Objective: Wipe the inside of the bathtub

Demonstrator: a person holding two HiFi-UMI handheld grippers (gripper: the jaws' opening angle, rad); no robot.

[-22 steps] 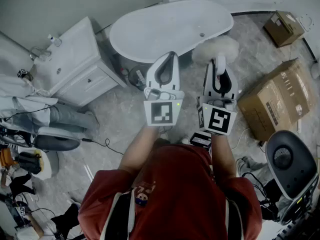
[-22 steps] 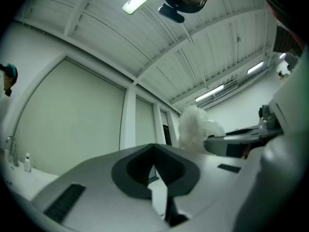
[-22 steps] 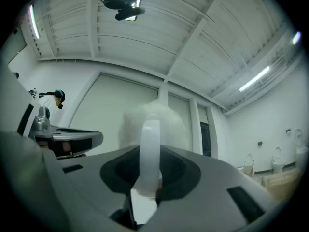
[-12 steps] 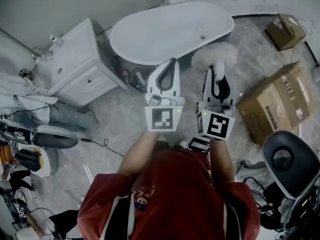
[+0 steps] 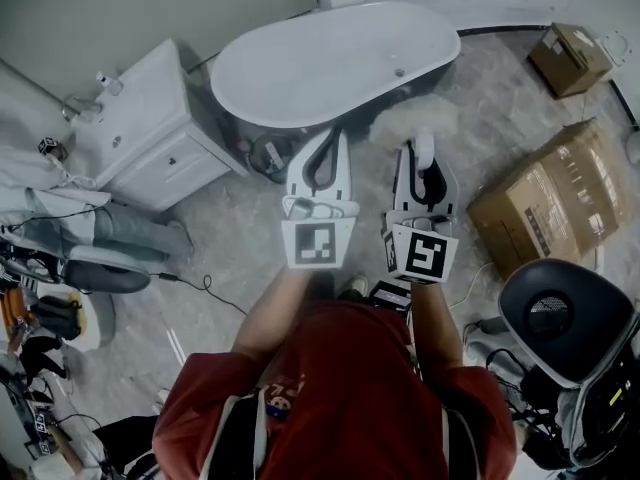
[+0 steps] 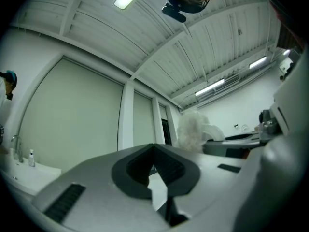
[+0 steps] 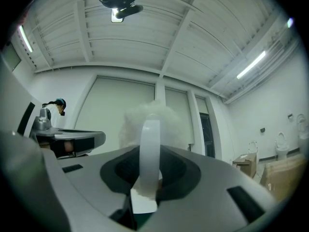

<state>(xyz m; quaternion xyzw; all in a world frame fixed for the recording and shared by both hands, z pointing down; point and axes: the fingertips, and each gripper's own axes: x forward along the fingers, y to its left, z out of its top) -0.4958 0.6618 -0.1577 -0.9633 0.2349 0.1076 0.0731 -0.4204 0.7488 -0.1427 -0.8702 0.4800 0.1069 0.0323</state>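
The white oval bathtub (image 5: 330, 63) stands at the top of the head view, with nothing lying in it. Just short of its near rim, over the floor, my right gripper (image 5: 424, 153) is shut on the white handle (image 7: 149, 153) of a fluffy white duster (image 5: 412, 118). The fluffy head (image 7: 150, 119) sticks out past the jaws, close to the tub's outer side. My left gripper (image 5: 336, 138) is level with it on the left, shut with nothing between its jaws (image 6: 154, 151). From the left gripper view the duster (image 6: 190, 129) shows to the right.
A white vanity cabinet (image 5: 150, 128) stands left of the tub. Cardboard boxes (image 5: 545, 203) (image 5: 570, 58) lie at the right, with a black chair (image 5: 565, 318) at the lower right. A dark round object (image 5: 270, 153) and cables lie on the marble floor by the tub's base.
Both grippers have drawn back a little toward the person, and the duster head has come away from the tub's end. Both stay shut.
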